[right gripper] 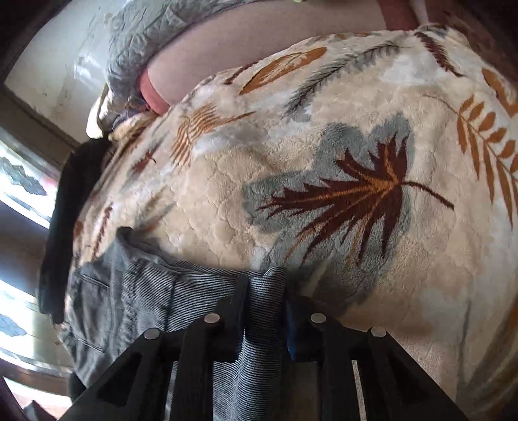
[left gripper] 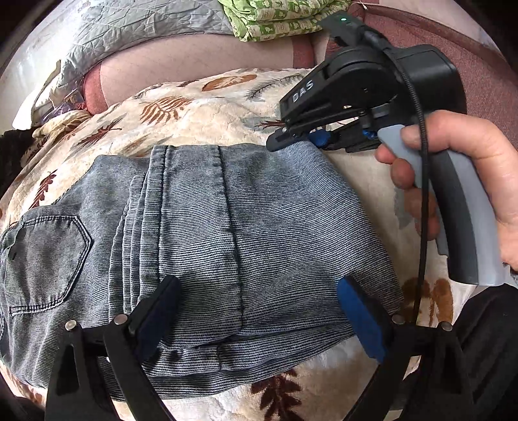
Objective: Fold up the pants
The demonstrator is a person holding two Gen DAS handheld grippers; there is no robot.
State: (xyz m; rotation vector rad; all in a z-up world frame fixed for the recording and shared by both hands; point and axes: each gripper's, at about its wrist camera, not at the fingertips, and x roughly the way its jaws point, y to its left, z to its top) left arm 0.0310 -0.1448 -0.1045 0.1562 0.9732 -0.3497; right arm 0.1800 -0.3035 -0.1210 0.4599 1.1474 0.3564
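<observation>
A: Left wrist view first. Where are the jeans (left gripper: pixel 200 233)?

B: Folded on the leaf-print fleece blanket (left gripper: pixel 200 97), near its front edge. A back pocket (left gripper: pixel 48 259) shows at the left, where the denim runs out of the picture. The left gripper (left gripper: pixel 259 311) hovers over the near fold with its fingers spread wide, pinching nothing.

A: And the other tool?

B: The right gripper (left gripper: pixel 293 137) sits at the far right corner of the folded denim, held by the right hand (left gripper: pixel 466 184). Its fingers look drawn together at that edge, but the blue pads are mostly hidden behind the black frame.

A: Anything behind?

B: A grey quilt (left gripper: pixel 106 35) and a green printed cloth (left gripper: pixel 275 19), both cut off by the top rim.

A: Right wrist view?

B: The right gripper (right gripper: pixel 267 311) is clenched on a bunched edge of the jeans (right gripper: pixel 129 301); striped denim fills the gap between the fingers. The rest of the jeans trails left, dim and blurred. The blanket (right gripper: pixel 323 129) fills most of the picture, and a dark garment (right gripper: pixel 69 207) lies at its left edge, too shadowed to identify
</observation>
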